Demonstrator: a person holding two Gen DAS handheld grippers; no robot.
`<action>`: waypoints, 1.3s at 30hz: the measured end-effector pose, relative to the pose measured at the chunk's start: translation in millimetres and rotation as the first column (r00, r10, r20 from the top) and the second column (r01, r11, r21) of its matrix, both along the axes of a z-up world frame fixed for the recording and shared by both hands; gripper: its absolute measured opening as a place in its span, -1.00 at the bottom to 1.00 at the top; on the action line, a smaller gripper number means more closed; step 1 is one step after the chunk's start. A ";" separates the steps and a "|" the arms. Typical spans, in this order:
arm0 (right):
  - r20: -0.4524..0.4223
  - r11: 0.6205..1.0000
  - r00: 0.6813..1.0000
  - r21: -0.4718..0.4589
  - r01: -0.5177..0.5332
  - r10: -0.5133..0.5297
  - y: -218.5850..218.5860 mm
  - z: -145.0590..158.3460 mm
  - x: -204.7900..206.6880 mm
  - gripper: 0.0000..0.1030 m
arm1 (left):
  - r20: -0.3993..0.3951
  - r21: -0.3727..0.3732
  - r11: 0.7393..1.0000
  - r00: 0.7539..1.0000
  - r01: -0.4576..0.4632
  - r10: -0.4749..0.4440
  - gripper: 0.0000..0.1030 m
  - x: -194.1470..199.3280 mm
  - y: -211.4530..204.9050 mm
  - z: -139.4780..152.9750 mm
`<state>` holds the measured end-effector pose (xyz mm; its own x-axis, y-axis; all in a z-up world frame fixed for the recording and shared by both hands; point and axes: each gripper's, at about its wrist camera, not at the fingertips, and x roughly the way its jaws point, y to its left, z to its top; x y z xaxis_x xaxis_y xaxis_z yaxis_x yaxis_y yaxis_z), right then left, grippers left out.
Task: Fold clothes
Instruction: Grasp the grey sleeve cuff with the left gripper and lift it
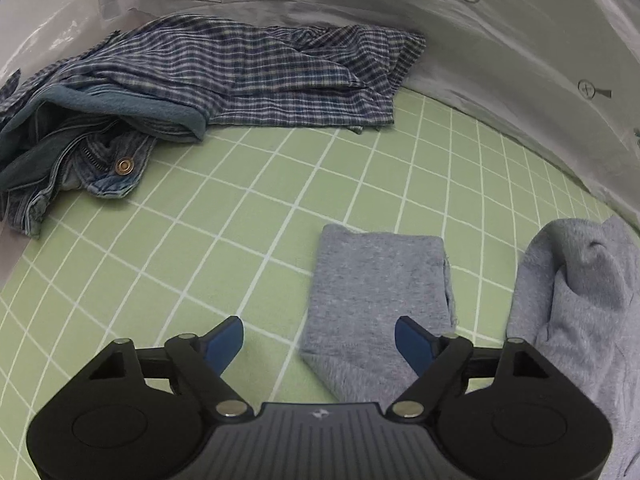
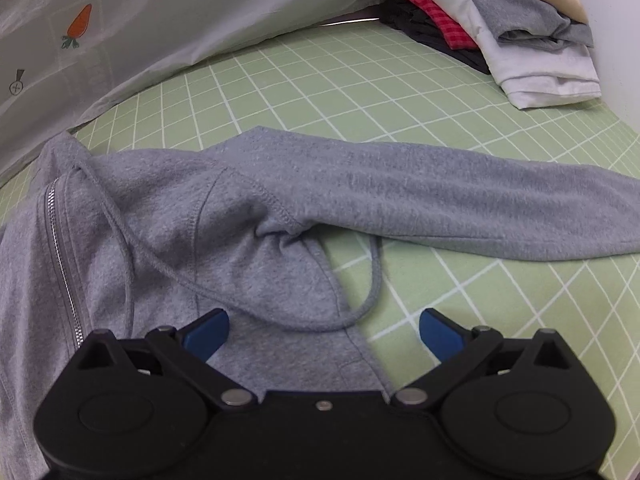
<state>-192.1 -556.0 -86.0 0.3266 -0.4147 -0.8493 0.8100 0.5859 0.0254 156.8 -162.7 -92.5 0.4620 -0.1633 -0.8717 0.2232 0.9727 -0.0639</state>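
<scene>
Both claws open and empty over a grey zip hoodie spread on the green grid surface.

My left claw has its jaws apart with nothing between the pads; its right blue finger sits over the grey sleeve end, cuff flat on the green grid surface. My right claw is wide open too, empty, hanging over the hoodie body near the armpit, drawstring looping off the edge just ahead. Other sleeve lies stretched out to the right. Fleece looks soft, limp, light, not slippery; it will sag, so I judge pinching cuff and shoulder seam best, avoiding the zipper. Further off: a crumpled plaid shirt, denim, and a folded stack.
</scene>
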 end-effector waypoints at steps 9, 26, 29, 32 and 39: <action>-0.037 0.998 0.999 0.051 0.024 -0.023 8.1 -7.2 0.0 0.99 | 0.057 0.007 1.000 0.998 0.008 -0.008 -0.13 -5.8 -0.2 -6.5; -0.021 0.999 1.000 0.043 0.013 -0.012 14.1 -8.3 -6.2 1.00 | 0.058 -0.004 0.996 0.994 -0.095 0.095 -0.54 -32.3 65.3 -6.5; -0.018 0.999 1.000 0.042 0.013 -0.012 14.2 -8.4 -6.5 1.00 | 0.059 -0.005 0.991 0.989 -0.137 0.137 -0.53 -36.0 85.2 -6.6; -0.017 0.999 1.000 0.041 0.010 -0.010 14.4 -8.4 -7.5 1.00 | 0.059 0.002 0.983 0.981 -0.183 0.182 -0.49 -36.2 104.2 -6.0; -0.019 0.999 1.000 0.042 0.006 -0.006 14.4 -8.2 -7.9 1.00 | 0.081 0.060 0.943 0.943 -0.328 0.323 -0.47 -32.4 161.1 -5.9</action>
